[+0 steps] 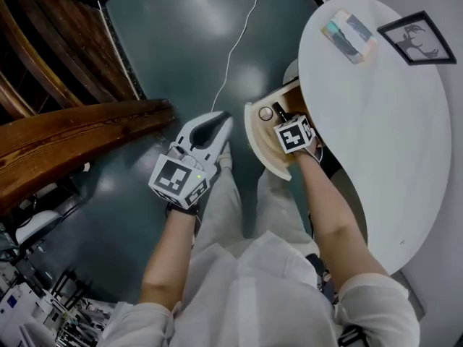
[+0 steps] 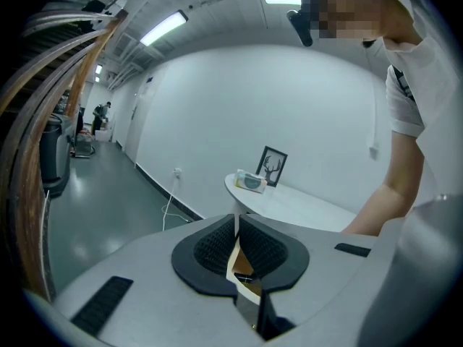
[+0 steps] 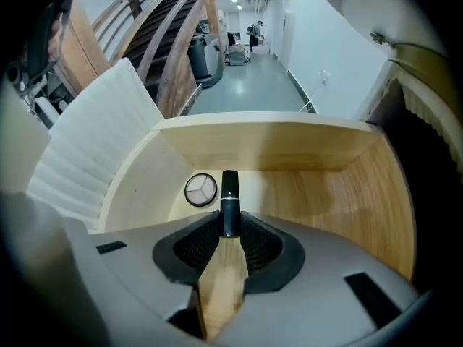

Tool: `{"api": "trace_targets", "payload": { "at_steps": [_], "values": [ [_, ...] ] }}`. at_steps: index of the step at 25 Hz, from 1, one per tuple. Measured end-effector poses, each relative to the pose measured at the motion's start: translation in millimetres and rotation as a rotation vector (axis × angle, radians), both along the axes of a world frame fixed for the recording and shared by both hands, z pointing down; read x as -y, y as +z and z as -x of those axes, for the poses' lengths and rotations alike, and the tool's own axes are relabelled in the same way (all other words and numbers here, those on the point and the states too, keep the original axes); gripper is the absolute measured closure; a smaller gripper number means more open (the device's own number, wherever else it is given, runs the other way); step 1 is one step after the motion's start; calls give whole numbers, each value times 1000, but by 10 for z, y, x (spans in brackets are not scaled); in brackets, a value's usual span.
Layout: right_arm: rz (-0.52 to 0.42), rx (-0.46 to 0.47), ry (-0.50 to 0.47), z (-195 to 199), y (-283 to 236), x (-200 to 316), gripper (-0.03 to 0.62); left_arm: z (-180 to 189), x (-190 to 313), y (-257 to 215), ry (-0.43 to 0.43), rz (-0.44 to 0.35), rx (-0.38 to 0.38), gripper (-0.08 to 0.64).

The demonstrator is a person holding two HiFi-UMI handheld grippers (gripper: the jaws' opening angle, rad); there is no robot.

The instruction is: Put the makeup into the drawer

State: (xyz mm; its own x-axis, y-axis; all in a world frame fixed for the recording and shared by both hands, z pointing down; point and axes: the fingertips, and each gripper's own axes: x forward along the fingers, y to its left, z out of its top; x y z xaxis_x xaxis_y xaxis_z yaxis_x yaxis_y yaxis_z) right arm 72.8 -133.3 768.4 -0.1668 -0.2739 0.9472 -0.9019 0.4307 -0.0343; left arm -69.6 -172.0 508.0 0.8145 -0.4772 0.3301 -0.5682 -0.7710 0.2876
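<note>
The drawer (image 1: 252,130) of pale wood stands pulled out from under the edge of the white counter (image 1: 376,136). The right gripper (image 3: 230,230) hangs directly over the drawer, pointing steeply down into it, and its jaws pinch a slim black makeup tube (image 3: 229,196). The tube sticks out past the fingertips towards the drawer's floor; I cannot tell whether its tip touches the wood. Inside the drawer, just beside the tube on the side nearer the drawer's curved front, lies a round compact (image 3: 200,190) with pale shades. The rest of the drawer's bottom is bare wood.

The left gripper (image 1: 215,123) is outside the drawer, just off its curved front and above the dark floor (image 1: 181,42). Its jaws are pressed together with nothing between them.

On the counter, well away from the drawer at the far end, sit a small tissue pack (image 1: 349,36) and a framed deer picture (image 1: 417,37). A white cable (image 1: 239,42) runs across the floor beyond the drawer.
</note>
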Motion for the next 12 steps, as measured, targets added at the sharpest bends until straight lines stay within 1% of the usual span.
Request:
{"api": "trace_targets", "payload": {
  "at_steps": [8, 12],
  "values": [
    [22, -24, -27, -6, 197, 51, 505, 17, 34, 111, -10, 8, 6, 529],
    [27, -22, -42, 16, 248, 62, 505, 42, 34, 140, -18, 12, 11, 528]
  ]
}}
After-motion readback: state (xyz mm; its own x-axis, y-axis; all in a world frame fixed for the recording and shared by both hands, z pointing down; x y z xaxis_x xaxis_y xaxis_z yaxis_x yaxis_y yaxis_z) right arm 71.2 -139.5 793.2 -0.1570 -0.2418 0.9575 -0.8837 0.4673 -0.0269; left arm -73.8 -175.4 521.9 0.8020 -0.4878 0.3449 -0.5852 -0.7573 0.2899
